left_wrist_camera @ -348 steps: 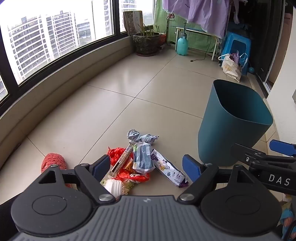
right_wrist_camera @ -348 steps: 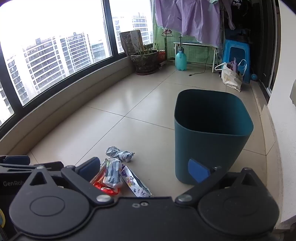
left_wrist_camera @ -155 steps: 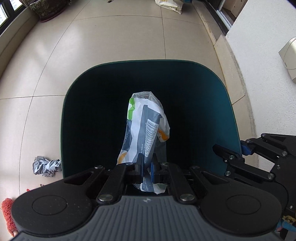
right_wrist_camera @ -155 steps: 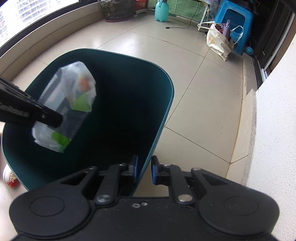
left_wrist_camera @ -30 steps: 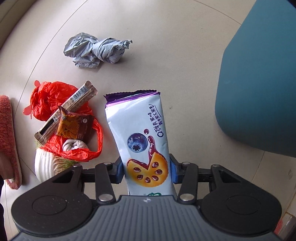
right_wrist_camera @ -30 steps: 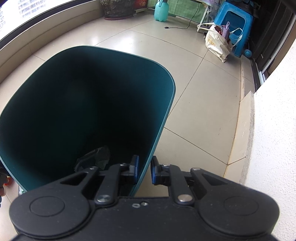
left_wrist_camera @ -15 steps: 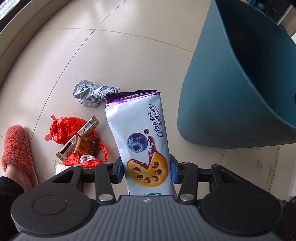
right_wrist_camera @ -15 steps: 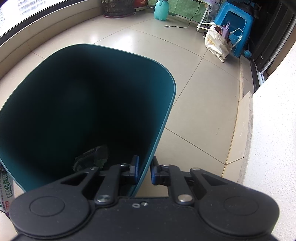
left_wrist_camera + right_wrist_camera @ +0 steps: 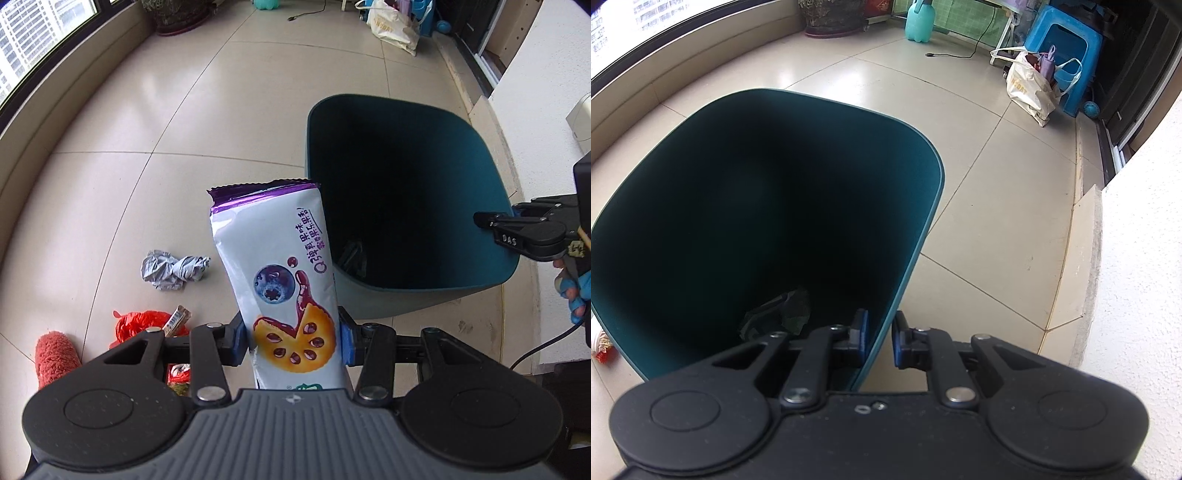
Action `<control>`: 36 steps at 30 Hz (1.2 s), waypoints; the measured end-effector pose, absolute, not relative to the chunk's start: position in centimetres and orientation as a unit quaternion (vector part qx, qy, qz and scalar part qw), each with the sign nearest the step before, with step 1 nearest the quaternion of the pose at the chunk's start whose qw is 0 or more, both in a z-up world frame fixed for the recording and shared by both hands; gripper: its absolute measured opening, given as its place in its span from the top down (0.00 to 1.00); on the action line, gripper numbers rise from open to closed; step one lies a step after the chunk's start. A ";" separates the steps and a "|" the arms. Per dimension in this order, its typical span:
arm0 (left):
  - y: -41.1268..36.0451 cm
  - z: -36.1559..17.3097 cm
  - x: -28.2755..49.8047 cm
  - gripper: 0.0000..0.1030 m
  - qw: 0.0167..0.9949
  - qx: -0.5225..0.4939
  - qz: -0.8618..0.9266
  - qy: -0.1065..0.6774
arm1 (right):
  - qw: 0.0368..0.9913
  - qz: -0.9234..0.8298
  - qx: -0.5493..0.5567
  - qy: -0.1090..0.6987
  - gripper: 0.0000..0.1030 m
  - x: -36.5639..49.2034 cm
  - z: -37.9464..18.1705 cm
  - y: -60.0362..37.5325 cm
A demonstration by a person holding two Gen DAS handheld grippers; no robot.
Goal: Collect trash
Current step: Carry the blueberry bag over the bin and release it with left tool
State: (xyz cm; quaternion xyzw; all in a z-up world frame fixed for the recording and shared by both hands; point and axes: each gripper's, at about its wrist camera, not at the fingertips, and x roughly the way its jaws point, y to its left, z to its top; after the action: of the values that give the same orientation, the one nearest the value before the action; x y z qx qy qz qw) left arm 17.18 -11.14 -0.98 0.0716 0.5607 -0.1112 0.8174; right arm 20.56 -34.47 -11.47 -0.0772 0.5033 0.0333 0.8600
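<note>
My left gripper [image 9: 293, 341] is shut on a white and purple blueberry snack wrapper [image 9: 275, 273] and holds it upright in the air, just left of the teal trash bin [image 9: 491, 162]. A clear bag [image 9: 351, 253] lies at the bottom of the bin. My right gripper [image 9: 879, 338] is shut on the bin's rim [image 9: 912, 258], one finger inside and one outside; it also shows in the left wrist view [image 9: 517, 225]. On the floor left of the bin lie a crumpled grey wrapper [image 9: 173, 267], a red plastic bag [image 9: 135, 326] and a brown bar wrapper [image 9: 176, 319].
A pink slipper [image 9: 55, 356] sits at the lower left by the low window ledge [image 9: 48, 110]. A white wall [image 9: 1137, 258] stands right of the bin. Far back are a plant pot [image 9: 831, 14], a teal spray bottle [image 9: 919, 18], a blue stool [image 9: 1067, 51] and a white bag [image 9: 1030, 88].
My left gripper has risen and swung right with the snack wrapper, so the bin's opening now shows beside it. The right gripper has stayed on the rim.
</note>
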 end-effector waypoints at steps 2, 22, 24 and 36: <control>-11.9 0.4 17.7 0.56 0.823 0.076 -0.121 0.549 | 0.860 0.036 -0.080 0.502 0.88 20.5 -11.5 -34.5; -22.1 -2.4 25.8 0.56 0.804 0.129 -0.160 0.558 | 0.846 0.122 -0.085 0.513 0.85 19.9 -11.3 -34.4; -22.5 -4.5 26.7 0.56 0.793 0.131 -0.154 0.574 | 0.845 0.127 -0.084 0.513 0.85 20.0 -11.4 -34.3; -24.4 -14.6 29.4 0.55 0.741 0.153 -0.128 0.641 | 0.846 0.128 -0.084 0.510 0.85 19.6 -11.8 -34.2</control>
State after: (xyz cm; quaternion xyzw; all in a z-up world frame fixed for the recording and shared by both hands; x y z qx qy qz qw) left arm 29.45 -24.40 -14.61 0.1527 0.6412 -0.1275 0.7411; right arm 19.57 -34.24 -11.76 -0.0838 0.5104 0.1284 0.8461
